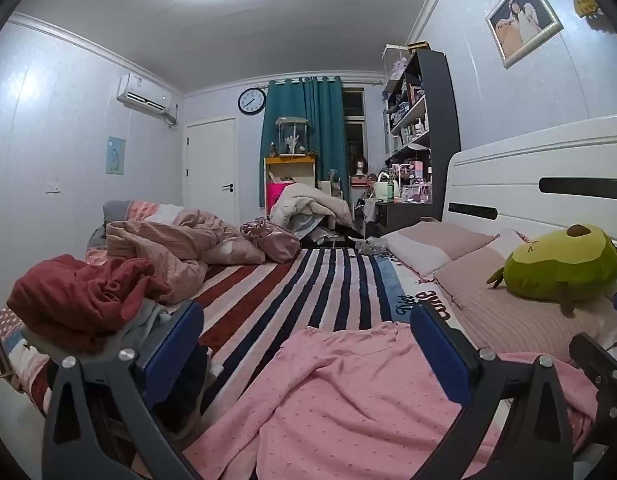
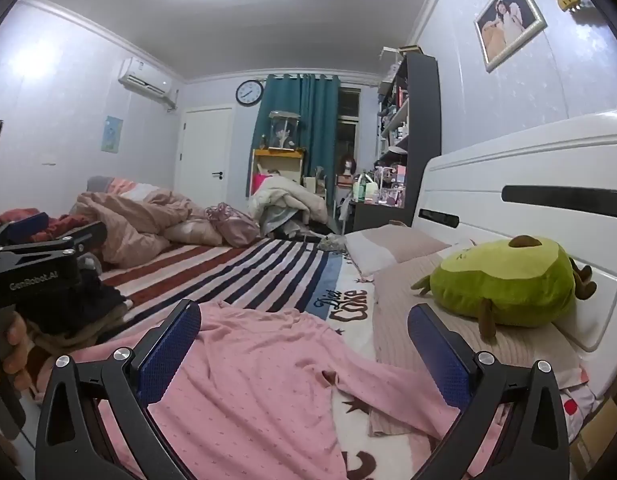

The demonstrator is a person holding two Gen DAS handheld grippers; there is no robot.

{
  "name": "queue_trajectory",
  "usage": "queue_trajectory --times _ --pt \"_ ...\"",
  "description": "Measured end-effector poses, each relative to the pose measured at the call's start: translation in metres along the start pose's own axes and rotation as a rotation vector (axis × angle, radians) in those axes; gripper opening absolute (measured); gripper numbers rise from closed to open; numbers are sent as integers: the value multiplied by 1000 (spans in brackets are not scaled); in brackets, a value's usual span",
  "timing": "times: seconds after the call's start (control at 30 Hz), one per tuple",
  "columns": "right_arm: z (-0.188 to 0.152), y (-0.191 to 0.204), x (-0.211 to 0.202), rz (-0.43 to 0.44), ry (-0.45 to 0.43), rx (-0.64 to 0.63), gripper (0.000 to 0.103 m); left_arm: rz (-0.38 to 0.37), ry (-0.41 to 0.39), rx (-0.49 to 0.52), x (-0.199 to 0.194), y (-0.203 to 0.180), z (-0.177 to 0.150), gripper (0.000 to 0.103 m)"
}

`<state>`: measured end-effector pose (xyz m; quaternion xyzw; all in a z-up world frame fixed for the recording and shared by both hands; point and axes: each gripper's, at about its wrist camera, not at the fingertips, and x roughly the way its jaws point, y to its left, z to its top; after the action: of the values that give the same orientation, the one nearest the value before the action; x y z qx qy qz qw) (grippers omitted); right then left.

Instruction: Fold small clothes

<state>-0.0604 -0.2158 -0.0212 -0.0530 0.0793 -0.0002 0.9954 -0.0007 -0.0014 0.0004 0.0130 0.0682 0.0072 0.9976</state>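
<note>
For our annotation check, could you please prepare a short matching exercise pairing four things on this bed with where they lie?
Things:
1. pink garment
2. avocado plush toy
3. red clothes
4. left gripper

Places or states:
A. heaped at the bed's left edge
B. on the pillow by the headboard
C. open, empty, above the pink cloth
D. spread crumpled on the striped blanket

Pairs: 1-D, 2-B, 3-A, 4-C
</note>
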Motion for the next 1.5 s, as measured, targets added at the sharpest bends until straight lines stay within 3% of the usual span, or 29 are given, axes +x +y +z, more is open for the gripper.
queue_trajectory --times 0.1,0.23,0.4,1.0,1.5 --pt "-2 -6 5 3 -11 4 103 14 -7 22 -1 -4 -1 102" --pt "0 7 3 8 -29 -38 103 -40 15 -7 6 1 -5 102" --pt "4 12 7 83 -26 -34 103 -57 4 -11 6 3 -3 102" --pt "19 14 26 52 -32 -38 103 -148 21 -11 23 6 4 102" --pt "21 15 33 44 -30 12 103 -169 54 -34 32 16 7 102"
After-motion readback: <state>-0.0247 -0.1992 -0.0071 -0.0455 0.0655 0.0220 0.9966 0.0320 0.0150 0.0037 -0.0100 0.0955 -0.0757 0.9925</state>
